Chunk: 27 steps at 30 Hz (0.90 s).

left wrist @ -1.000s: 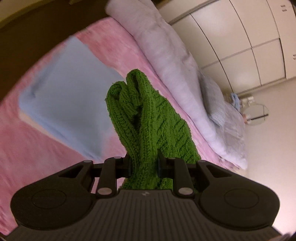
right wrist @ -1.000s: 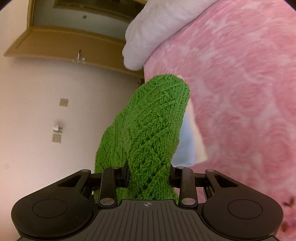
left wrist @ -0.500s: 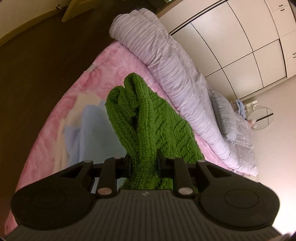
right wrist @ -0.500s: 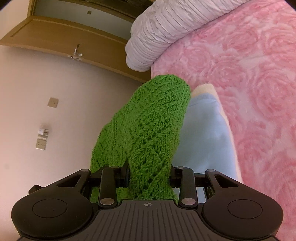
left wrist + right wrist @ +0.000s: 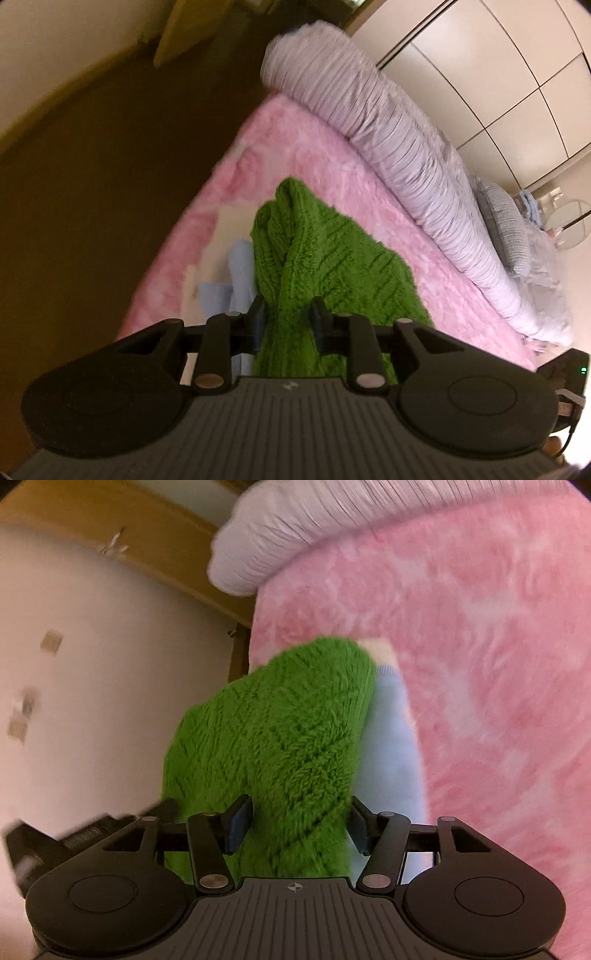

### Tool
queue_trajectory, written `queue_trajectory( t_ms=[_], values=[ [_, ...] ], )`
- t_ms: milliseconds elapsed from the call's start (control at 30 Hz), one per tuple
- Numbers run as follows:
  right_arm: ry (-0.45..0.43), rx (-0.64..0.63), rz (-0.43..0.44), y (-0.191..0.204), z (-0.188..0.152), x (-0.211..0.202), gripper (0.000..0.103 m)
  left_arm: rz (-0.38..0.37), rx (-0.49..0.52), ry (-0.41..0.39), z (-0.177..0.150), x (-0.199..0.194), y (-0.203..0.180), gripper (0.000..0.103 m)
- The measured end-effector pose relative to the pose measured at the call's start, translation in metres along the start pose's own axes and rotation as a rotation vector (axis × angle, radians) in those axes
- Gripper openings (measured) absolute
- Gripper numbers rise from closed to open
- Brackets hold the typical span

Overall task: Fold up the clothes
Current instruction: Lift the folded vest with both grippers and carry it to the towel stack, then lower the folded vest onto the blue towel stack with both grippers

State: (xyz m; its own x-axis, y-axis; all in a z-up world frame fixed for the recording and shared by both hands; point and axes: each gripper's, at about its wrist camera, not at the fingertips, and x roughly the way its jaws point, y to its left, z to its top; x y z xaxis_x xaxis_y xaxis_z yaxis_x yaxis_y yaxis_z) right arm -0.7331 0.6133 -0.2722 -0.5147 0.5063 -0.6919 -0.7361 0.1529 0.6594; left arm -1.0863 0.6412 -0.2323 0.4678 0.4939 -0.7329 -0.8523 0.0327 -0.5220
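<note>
The left claw (image 5: pixel 287 325) was clamped narrow on a bunched fold of the green knitted garment (image 5: pixel 317 258), the wool squeezed between its two fingers and standing up in a thick ridge beyond them. The right claw (image 5: pixel 295 823) stood wider, its blue-padded fingers (image 5: pixel 238 821) set on either side of a fat roll of the same green knit (image 5: pixel 280 738), which filled the gap; whether both pads pressed the wool I could not tell, as that view was smeared with blur. The garment hung above the near corner of the bed, over a pink fluffy blanket (image 5: pixel 332 177) with a rose pattern. Just under and beside the knit lay a pale blue cloth (image 5: pixel 391 746) with a cream edge, flat on the blanket. Along the far side of the bed ran a long rolled lilac duvet (image 5: pixel 388 133), and past it a grey striped pillow (image 5: pixel 506 229). Cream wardrobe doors (image 5: pixel 498 74) stood behind the bed, and dark brown floor (image 5: pixel 92 184) lay beside it.
</note>
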Motion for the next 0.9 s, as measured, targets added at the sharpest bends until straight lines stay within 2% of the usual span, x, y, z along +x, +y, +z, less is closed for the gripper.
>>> queue_trajectory(
  t_ms=[133, 167, 200, 267, 367, 467, 567, 733, 833, 900],
  values=[
    [-0.068, -0.168, -0.039, 0.006, -0.018, -0.042, 0.056, -0.012, 0.029, -0.013, -0.021, -0.032, -0.02, 0.012],
    [-0.078, -0.216, -0.041, 0.009, -0.024, -0.05, 0.045, 0.004, 0.045, -0.006, -0.027, -0.03, -0.022, 0.013],
    [-0.07, -0.272, -0.049, 0.015, -0.031, -0.054, 0.029, 0.021, 0.061, 0.001, -0.033, -0.028, -0.023, 0.012],
    [-0.05, -0.359, -0.067, 0.026, -0.044, -0.053, 0.022, 0.054, 0.092, 0.016, -0.044, -0.023, -0.026, 0.012],
    [-0.062, -0.441, -0.052, 0.041, -0.06, -0.044, 0.02, 0.107, 0.129, 0.037, -0.059, -0.014, -0.027, 0.01],
    [0.012, -0.513, -0.104, 0.047, -0.072, -0.019, 0.02, 0.148, 0.142, 0.071, -0.068, -0.002, -0.017, 0.007],
    [0.075, -0.565, -0.154, 0.047, -0.084, 0.001, 0.02, 0.147, 0.132, 0.067, -0.076, 0.005, -0.005, 0.008],
    [0.079, -0.621, -0.192, 0.05, -0.09, 0.021, 0.02, 0.168, 0.142, 0.038, -0.08, 0.014, -0.003, 0.007],
    [0.08, -0.639, -0.208, 0.057, -0.091, 0.014, 0.02, 0.169, 0.135, 0.038, -0.078, 0.006, -0.008, 0.007],
    [0.039, -0.617, -0.207, 0.061, -0.09, -0.001, 0.02, 0.167, 0.136, 0.024, -0.078, -0.01, -0.014, 0.007]
  ],
)
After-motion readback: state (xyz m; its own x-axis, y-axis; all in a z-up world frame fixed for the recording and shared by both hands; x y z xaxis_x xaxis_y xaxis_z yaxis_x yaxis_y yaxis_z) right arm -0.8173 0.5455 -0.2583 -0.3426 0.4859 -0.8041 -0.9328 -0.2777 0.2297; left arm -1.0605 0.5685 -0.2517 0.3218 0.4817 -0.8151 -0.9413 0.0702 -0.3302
